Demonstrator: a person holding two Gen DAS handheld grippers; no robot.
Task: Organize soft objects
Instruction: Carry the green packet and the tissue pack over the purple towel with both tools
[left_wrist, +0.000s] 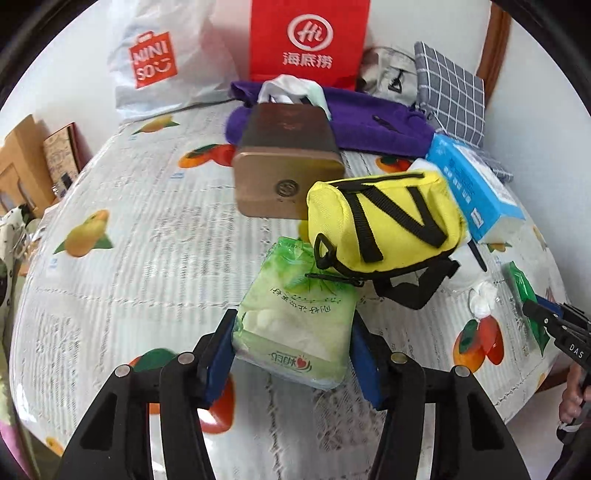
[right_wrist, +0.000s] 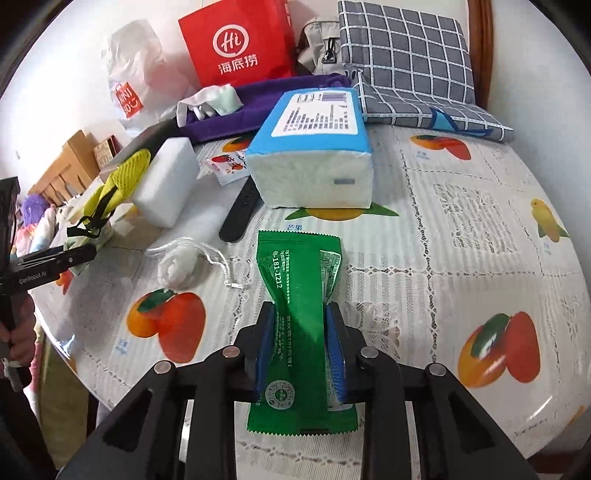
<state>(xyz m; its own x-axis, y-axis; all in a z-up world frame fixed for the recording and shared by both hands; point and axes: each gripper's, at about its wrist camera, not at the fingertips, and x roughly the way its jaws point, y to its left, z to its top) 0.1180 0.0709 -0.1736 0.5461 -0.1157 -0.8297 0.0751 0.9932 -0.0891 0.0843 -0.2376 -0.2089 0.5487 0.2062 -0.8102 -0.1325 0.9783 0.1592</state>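
Note:
My left gripper (left_wrist: 293, 332) is shut on a light green tissue pack (left_wrist: 295, 325) and holds it over the table; the pack's far end touches a small yellow bag (left_wrist: 384, 225) with black straps. My right gripper (right_wrist: 300, 339) is shut on a dark green foil packet (right_wrist: 301, 317), squeezing its middle. The right gripper also shows in the left wrist view (left_wrist: 554, 325) at the right edge, and the left one shows in the right wrist view (right_wrist: 55, 260) at the left.
On the fruit-print tablecloth (right_wrist: 461, 221) lie a blue tissue pack (right_wrist: 314, 147), a white foam block (right_wrist: 166, 184), a black strap (right_wrist: 240, 214), a white cloth ball (right_wrist: 177, 266), a brown box (left_wrist: 288, 170), a purple towel (left_wrist: 369, 125), a checked cushion (right_wrist: 406, 62), and red (left_wrist: 306, 40) and white (left_wrist: 159, 62) bags.

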